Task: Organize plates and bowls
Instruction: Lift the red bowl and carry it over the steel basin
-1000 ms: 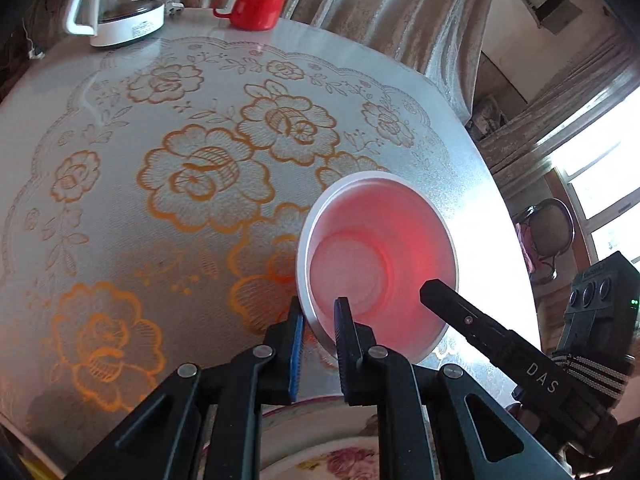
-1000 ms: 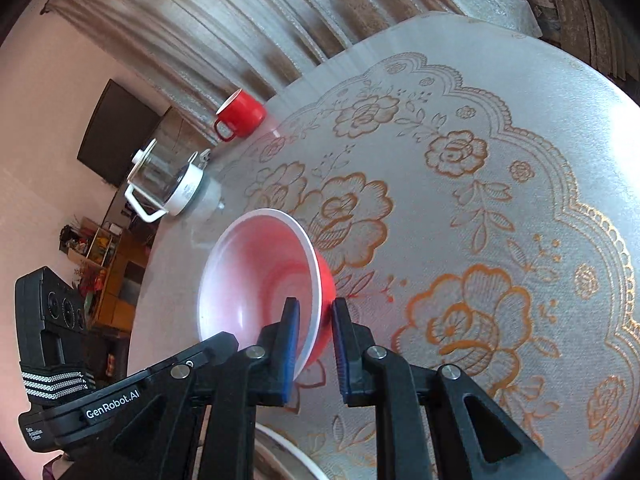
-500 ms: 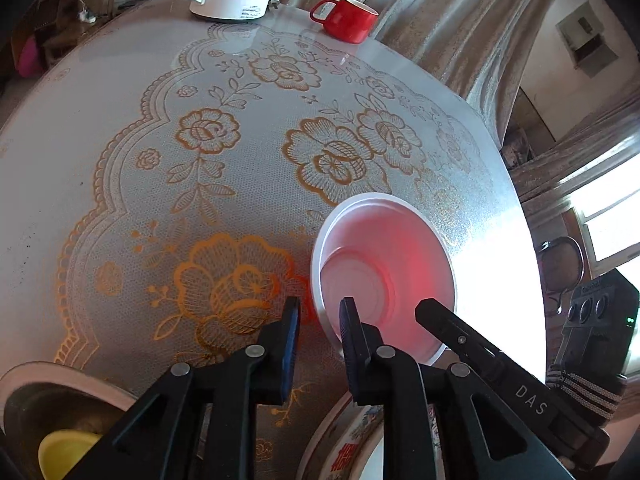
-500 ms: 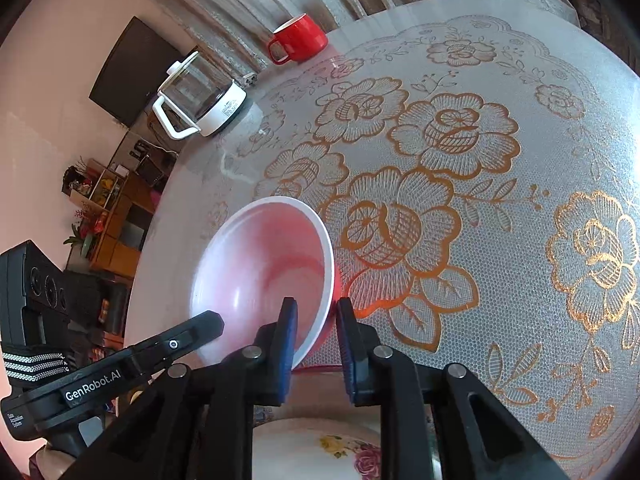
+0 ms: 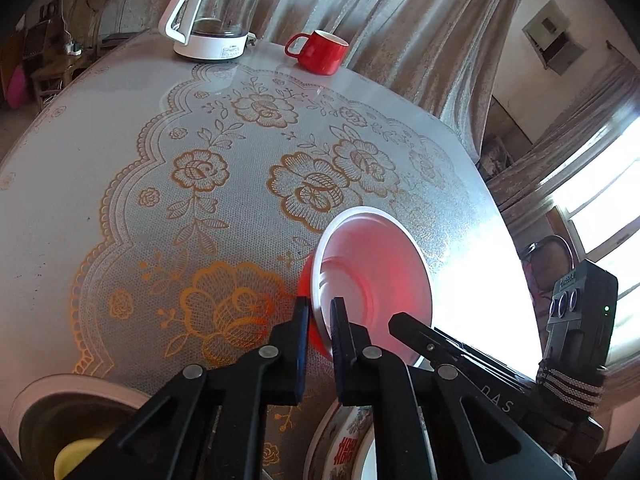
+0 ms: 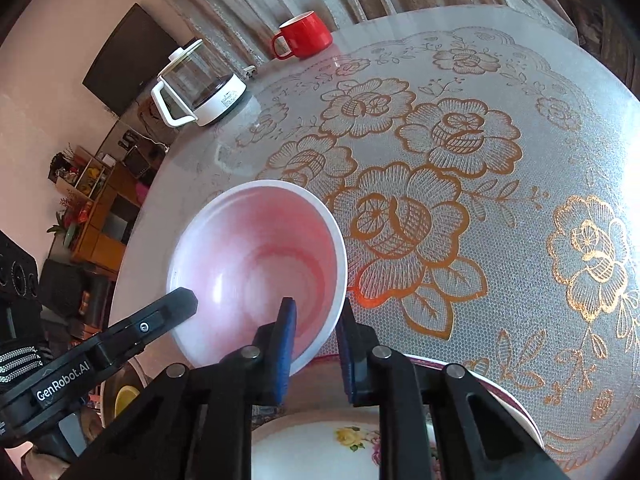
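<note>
A bowl, red outside and white inside (image 5: 376, 284) (image 6: 256, 272), is held tilted above the table by both grippers on opposite sides of its rim. My left gripper (image 5: 320, 320) is shut on its left rim. My right gripper (image 6: 316, 328) straddles the right rim; its jaws stand wider than half a second ago and whether they still pinch the rim I cannot tell. Below them lies a floral plate (image 6: 352, 440) (image 5: 348, 444). A grey bowl (image 5: 24, 412) with a yellow piece inside sits at the lower left.
A glass kettle on a white base (image 5: 216, 12) (image 6: 200, 88) and a red mug (image 5: 320, 52) (image 6: 304, 34) stand at the far table edge before curtains. The lace-patterned tablecloth (image 5: 200, 184) covers the round table. A shelf and dark screen stand at left in the right wrist view.
Both grippers lifted and carried the bowl back toward the near edge over the floral plate. The right gripper's jaws have spread wider around the rim.
</note>
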